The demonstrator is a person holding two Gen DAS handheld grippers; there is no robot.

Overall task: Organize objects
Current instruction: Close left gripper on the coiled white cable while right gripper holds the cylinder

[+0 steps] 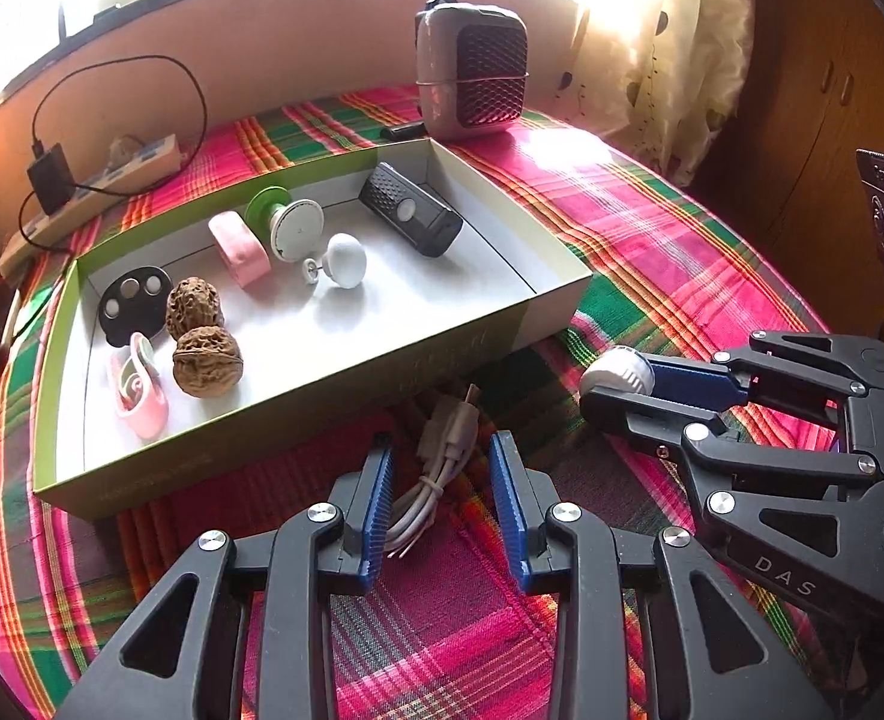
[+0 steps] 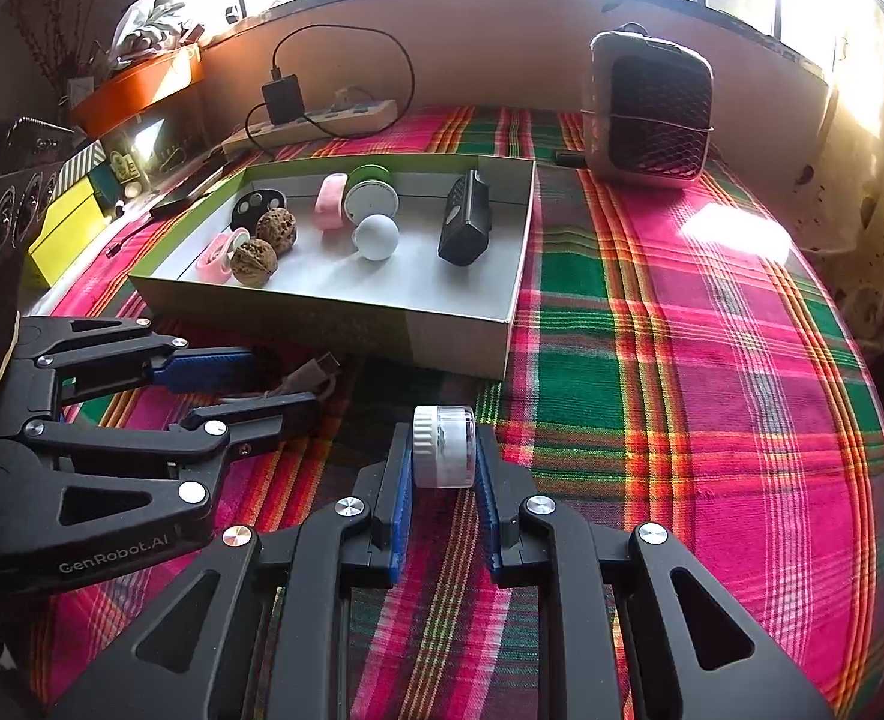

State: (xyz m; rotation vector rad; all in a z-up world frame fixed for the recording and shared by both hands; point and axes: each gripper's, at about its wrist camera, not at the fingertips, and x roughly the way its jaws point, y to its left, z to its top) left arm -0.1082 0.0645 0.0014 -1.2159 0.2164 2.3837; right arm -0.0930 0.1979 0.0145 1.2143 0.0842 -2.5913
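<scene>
Right wrist view: the right gripper (image 2: 442, 468) has its jaws clamped on a small white-capped jar (image 2: 443, 447). Left gripper (image 1: 442, 480) jaws stand apart around a coiled white cable (image 1: 435, 468) on the plaid cloth (image 2: 682, 360), just before the shallow box (image 1: 297, 396) holding walnuts (image 1: 206, 362).

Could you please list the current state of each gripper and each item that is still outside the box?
Left gripper: jaws open, straddling the cable, not pressing it.
Right gripper: jaws shut on the small jar.
White cable: bundled, lying on the cloth in front of the box.
Small jar: on its side, held, lid on.
Box: open, holding several items.
</scene>
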